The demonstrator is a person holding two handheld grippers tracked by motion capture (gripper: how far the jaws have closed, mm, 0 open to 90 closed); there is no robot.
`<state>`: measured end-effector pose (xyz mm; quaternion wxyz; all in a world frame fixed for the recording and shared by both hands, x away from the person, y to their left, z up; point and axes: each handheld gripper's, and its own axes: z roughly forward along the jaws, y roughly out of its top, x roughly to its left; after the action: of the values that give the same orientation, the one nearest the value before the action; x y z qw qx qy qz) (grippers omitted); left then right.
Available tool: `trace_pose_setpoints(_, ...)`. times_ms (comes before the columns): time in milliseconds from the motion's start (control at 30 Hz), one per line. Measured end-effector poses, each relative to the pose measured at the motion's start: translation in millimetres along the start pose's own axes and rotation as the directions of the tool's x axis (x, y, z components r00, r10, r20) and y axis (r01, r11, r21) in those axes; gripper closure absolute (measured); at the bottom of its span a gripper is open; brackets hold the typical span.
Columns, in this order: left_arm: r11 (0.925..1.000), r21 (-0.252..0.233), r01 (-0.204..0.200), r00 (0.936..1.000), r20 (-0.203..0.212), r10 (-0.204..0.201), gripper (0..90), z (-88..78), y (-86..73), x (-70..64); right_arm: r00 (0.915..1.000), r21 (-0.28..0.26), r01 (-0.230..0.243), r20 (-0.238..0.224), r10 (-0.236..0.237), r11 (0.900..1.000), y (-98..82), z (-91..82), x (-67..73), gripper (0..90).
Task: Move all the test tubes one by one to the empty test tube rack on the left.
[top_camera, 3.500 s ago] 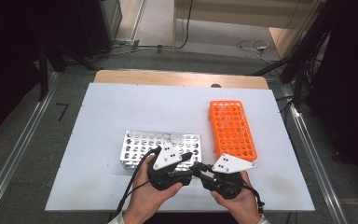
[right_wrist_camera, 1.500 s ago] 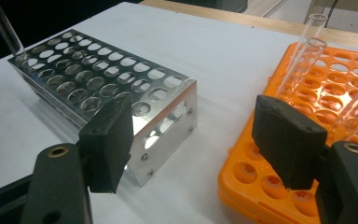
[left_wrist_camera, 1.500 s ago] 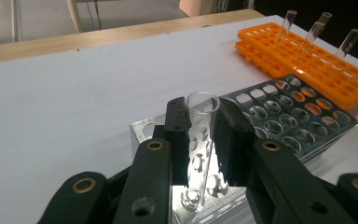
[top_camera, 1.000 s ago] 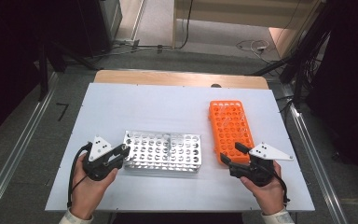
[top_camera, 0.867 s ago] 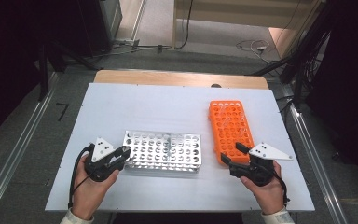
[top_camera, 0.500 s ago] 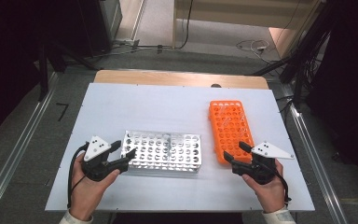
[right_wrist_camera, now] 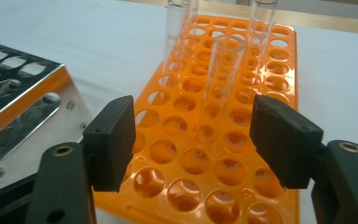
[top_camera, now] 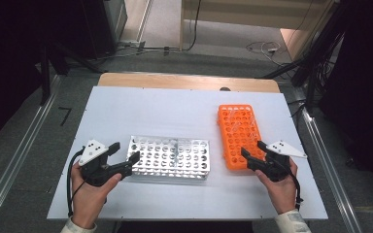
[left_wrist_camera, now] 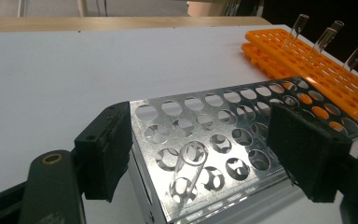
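Observation:
A silver metal tube rack [top_camera: 171,167] lies at the table's middle front, with an orange rack [top_camera: 238,127] to its right. My left gripper [top_camera: 125,151] is at the silver rack's [left_wrist_camera: 200,113] left end. Its jaws have just been opening and now stand open astride the rack's corner. A clear glass tube [left_wrist_camera: 187,171] leans in a hole between them, free of both pads. My right gripper [top_camera: 251,148] is open at the orange rack's [right_wrist_camera: 282,60] near end. A glass tube [right_wrist_camera: 222,65] stands ahead between its jaws [right_wrist_camera: 193,140], untouched.
Two more glass tubes [right_wrist_camera: 173,32] stand farther back in the orange rack. The white table [top_camera: 165,109] has bare room behind both racks and a wooden strip [top_camera: 184,81] at its far edge. Dark equipment and cables surround the table.
The hands, earlier together in front of the silver rack, have parted. Within the last second the left jaws went from shut to open, and the right gripper slid left to the orange rack.

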<state>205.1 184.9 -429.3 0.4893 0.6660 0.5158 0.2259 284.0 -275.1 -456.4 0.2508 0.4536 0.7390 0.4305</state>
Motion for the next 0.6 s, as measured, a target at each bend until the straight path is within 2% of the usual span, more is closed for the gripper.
trace_pose_setpoints(167, 0.9999, -0.002, 0.013, 0.9999, -0.004, -0.013, 20.2, 0.6, 0.1, 1.1, 0.9998, 0.000, 0.004, 0.021, -0.004, 1.000, -0.3, 11.2, -4.8, 35.5)
trace_pose_setpoints(233, 0.9999, -0.002, 0.016, 0.9999, -0.003, -0.016, 19.1, 0.9, 0.0, 1.2, 0.9995, 0.003, 0.004, 0.031, -0.004, 1.000, -0.2, 16.9, -7.7, 40.2)
trace_pose_setpoints(267, 0.9999, 0.000, 0.014, 0.9999, -0.006, -0.014, 19.1, 1.0, 0.0, 1.2, 0.9995, 0.003, 0.004, 0.031, -0.004, 1.000, -0.2, 16.9, -7.7, 40.2)
trace_pose_setpoints(400, 0.9999, 0.000, 0.015, 0.9998, -0.009, -0.015, 18.4, 1.2, -0.1, 1.3, 0.9998, 0.008, -0.005, 0.021, 0.005, 1.000, -1.2, 25.1, -14.1, 50.2)
trace_pose_setpoints(600, 0.9999, 0.003, 0.016, 0.9998, -0.012, -0.016, 18.4, 2.3, -0.9, 1.8, 1.0000, 0.016, -0.005, 0.002, 0.005, 1.000, -1.1, 30.3, -13.4, 58.3)
